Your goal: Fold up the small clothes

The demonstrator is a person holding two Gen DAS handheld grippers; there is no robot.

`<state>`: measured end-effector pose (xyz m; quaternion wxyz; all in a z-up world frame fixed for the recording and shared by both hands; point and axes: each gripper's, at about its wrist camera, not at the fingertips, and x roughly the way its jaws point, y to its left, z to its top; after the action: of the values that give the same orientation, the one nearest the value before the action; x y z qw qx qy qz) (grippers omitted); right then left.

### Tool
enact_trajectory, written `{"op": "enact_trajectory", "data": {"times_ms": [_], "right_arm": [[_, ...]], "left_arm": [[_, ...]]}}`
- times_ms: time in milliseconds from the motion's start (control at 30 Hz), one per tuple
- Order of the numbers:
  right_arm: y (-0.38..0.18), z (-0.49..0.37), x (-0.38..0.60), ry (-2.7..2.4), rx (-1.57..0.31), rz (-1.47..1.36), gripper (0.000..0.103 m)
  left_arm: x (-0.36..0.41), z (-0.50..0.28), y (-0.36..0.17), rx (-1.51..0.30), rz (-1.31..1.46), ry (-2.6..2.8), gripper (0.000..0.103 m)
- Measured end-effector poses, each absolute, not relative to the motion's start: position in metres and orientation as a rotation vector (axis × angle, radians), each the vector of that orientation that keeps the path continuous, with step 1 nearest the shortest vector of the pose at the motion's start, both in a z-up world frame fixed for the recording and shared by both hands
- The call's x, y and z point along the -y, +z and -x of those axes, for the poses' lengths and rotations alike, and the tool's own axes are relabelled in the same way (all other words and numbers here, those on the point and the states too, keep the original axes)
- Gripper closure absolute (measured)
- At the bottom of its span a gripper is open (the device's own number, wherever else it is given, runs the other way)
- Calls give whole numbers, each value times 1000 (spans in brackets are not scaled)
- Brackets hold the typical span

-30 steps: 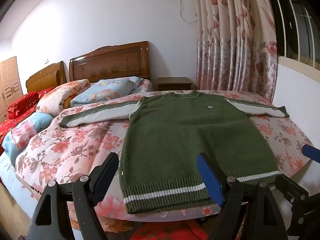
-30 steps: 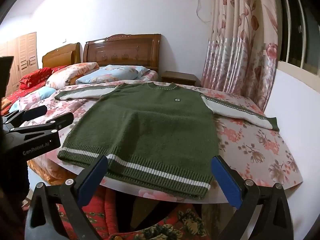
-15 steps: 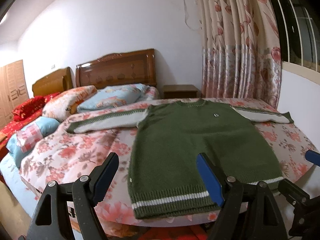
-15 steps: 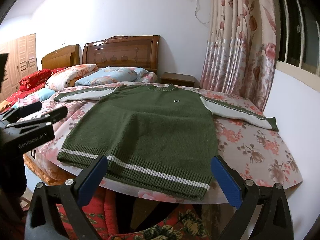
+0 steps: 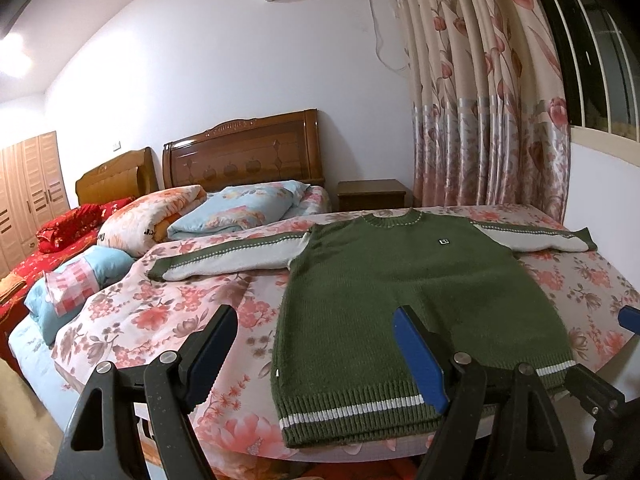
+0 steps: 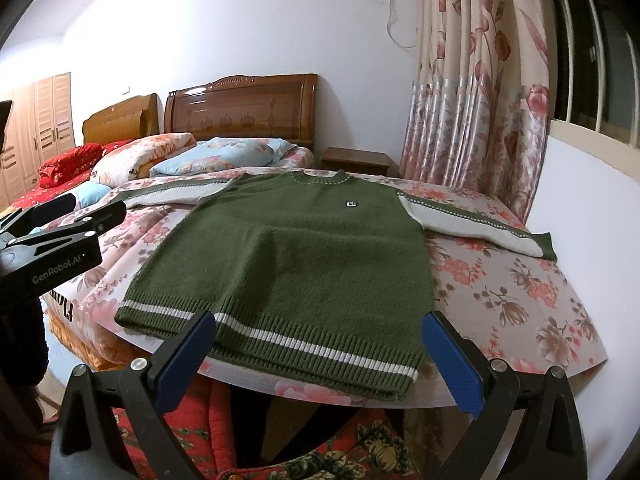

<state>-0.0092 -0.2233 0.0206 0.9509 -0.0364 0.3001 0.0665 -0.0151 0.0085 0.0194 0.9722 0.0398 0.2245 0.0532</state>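
Observation:
A small green knit sweater [image 5: 400, 300] with grey-white sleeves lies flat, front up, on a floral-covered table [image 5: 168, 320]; it also shows in the right wrist view [image 6: 296, 256]. Both sleeves are spread out sideways, and the striped hem faces me. My left gripper [image 5: 316, 344] is open and empty, held above the hem's left part. My right gripper [image 6: 320, 356] is open and empty, near the hem's middle. The left gripper shows at the left edge of the right wrist view [image 6: 72, 216].
The floral table's front edge [image 6: 320, 392] lies just under the hem. Beds with pillows [image 5: 240, 212] and wooden headboards stand behind. A nightstand [image 5: 372, 194], floral curtains [image 5: 480, 100] and a window are at the back right. Red floral fabric [image 6: 192, 432] lies below the table.
Both grippers have tilted upward: the sweater and bed sit lower in both views and more wall shows. Both jaws stay open. The sweater has not moved.

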Motion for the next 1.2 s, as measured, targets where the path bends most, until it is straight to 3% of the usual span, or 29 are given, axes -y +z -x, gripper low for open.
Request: {"op": "enact_trajectory", "data": {"times_ms": [1200], "right_arm": [[7,4,232,152,-627,24,0]], "left_arm": [[-9,6,5,-510,-82,105,21]]}}
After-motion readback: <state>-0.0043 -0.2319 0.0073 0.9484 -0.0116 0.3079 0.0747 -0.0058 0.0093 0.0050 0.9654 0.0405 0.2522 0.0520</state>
